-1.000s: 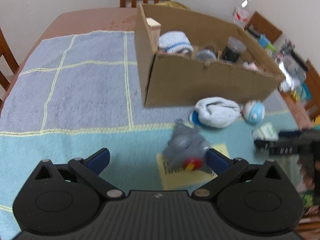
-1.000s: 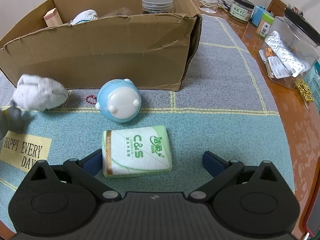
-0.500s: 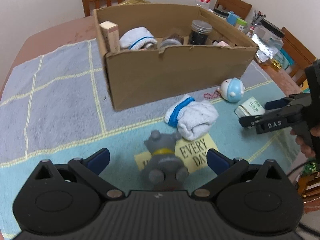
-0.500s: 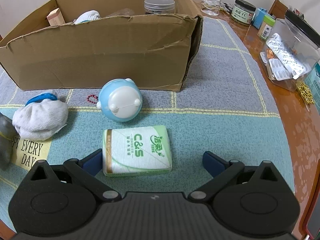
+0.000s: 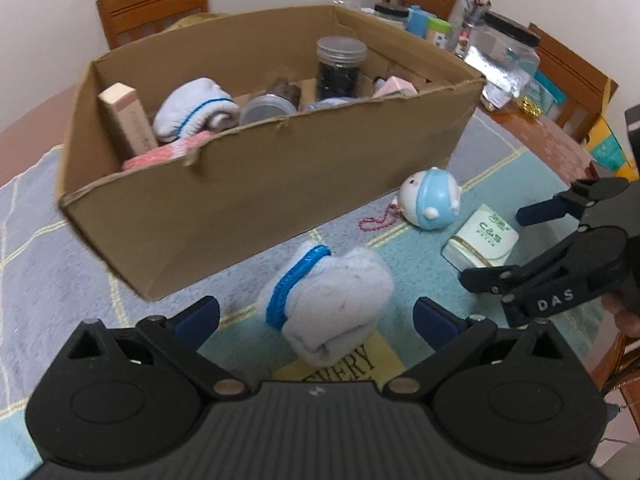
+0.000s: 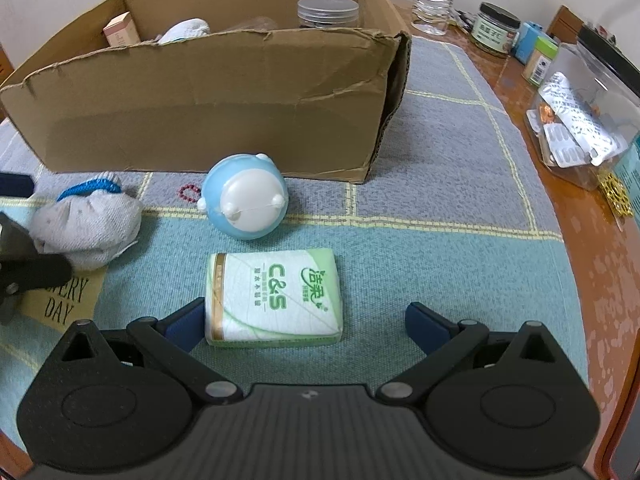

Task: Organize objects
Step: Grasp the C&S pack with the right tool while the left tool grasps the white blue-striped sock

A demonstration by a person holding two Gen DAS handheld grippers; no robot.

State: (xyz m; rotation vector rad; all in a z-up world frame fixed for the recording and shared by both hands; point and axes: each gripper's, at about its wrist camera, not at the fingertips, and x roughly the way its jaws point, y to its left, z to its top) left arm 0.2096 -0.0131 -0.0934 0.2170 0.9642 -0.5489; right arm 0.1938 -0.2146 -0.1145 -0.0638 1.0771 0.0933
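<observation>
Lying on the mat, a rolled white sock (image 5: 328,300) is seen between the wide-apart jaws of the left gripper (image 5: 316,318), maybe not touched. The tissue pack (image 6: 274,298) is framed by the right gripper (image 6: 302,320), its jaws apart too. A blue round toy (image 6: 244,196) sits just near the cardboard box (image 6: 200,112).

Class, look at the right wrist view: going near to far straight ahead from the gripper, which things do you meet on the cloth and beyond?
Tissue pack → blue round toy → cardboard box → jar with grey lid inside it.
</observation>
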